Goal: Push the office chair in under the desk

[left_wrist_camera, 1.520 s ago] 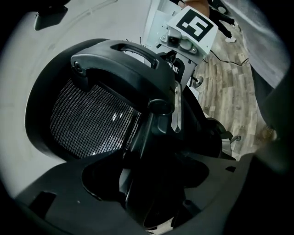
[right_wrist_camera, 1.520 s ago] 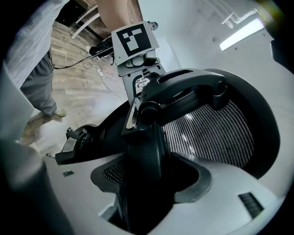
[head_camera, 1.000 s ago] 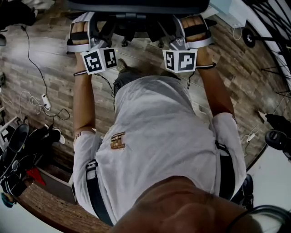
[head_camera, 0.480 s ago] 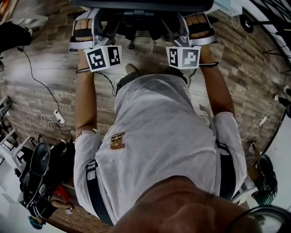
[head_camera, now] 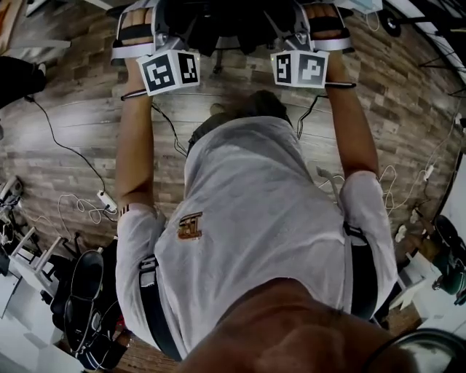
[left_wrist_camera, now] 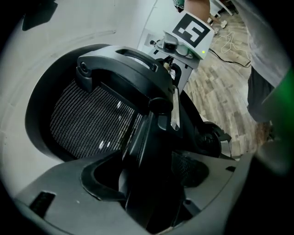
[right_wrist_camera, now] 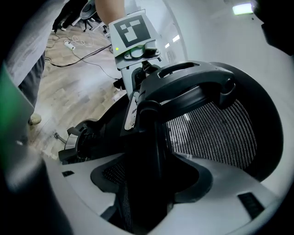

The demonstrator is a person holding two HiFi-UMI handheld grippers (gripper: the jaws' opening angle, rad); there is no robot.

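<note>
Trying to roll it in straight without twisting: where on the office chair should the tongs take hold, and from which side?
Grip the office chair by the rigid black struts of its back frame, not the yielding mesh, coming from behind, one tongs each side. The left tongs and right tongs clamp there now; an even push should likely run straight.

The black office chair [left_wrist_camera: 92,121] had a back panel of woven mesh cloth, fine and ribbed, with a faint sheen. Its frame and spine were smooth moulded plastic, semi-gloss, catching highlights. Left gripper [left_wrist_camera: 149,193] and right gripper [right_wrist_camera: 144,193] had bodies of matt grey plastic, and their marker cubes looked flat, printed black on white. Brown plank floor [head_camera: 73,80] showed wood grain with low lustre. Light grey shirt [head_camera: 255,218] was soft matt cloth.
</note>
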